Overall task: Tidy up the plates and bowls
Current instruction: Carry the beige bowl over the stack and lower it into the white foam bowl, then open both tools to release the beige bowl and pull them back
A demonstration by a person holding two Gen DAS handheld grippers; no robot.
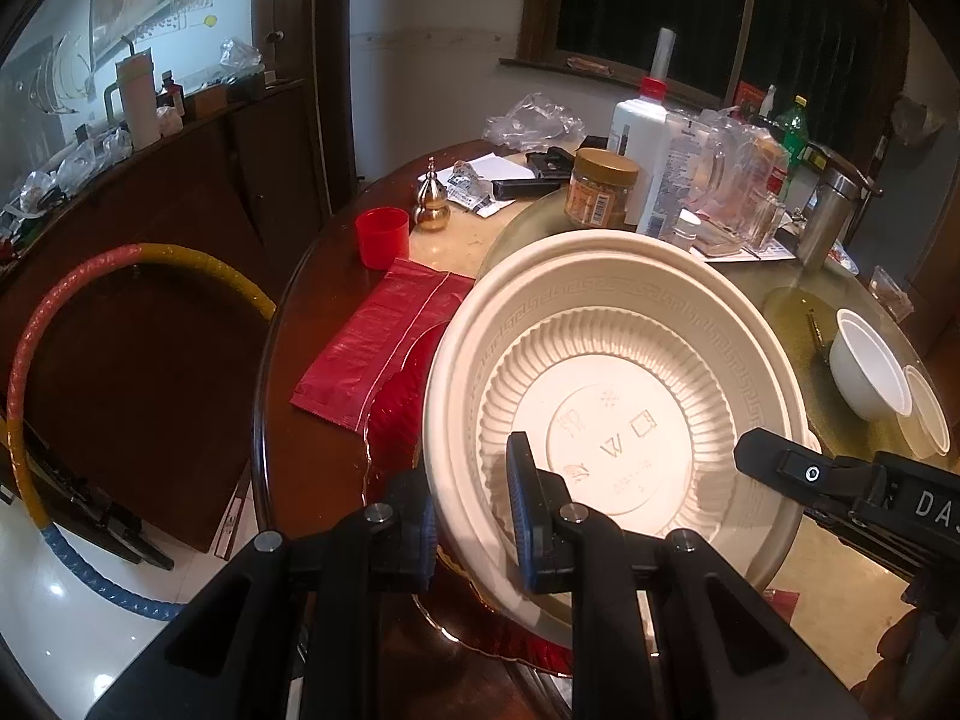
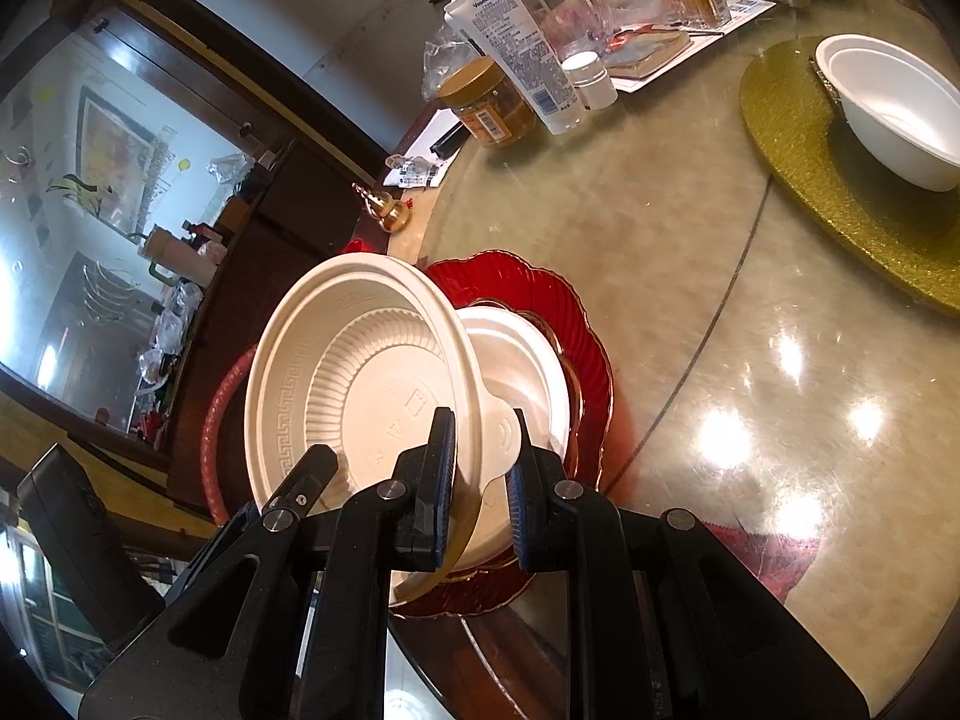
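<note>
Over red plate (image 2: 576, 324), bowl (image 2: 360, 372) tilted.

Warm indoor light falls from above, throwing bright glare spots on the glossy round marble-look tabletop (image 2: 750, 420) to the right of the cream embossed plastic bowl (image 2: 360, 372), whose inside glows nearly washed out. Both fisheye views bend strongly toward black corners, and the dark curtained window (image 1: 660, 12) behind that bowl gives no light.
</note>
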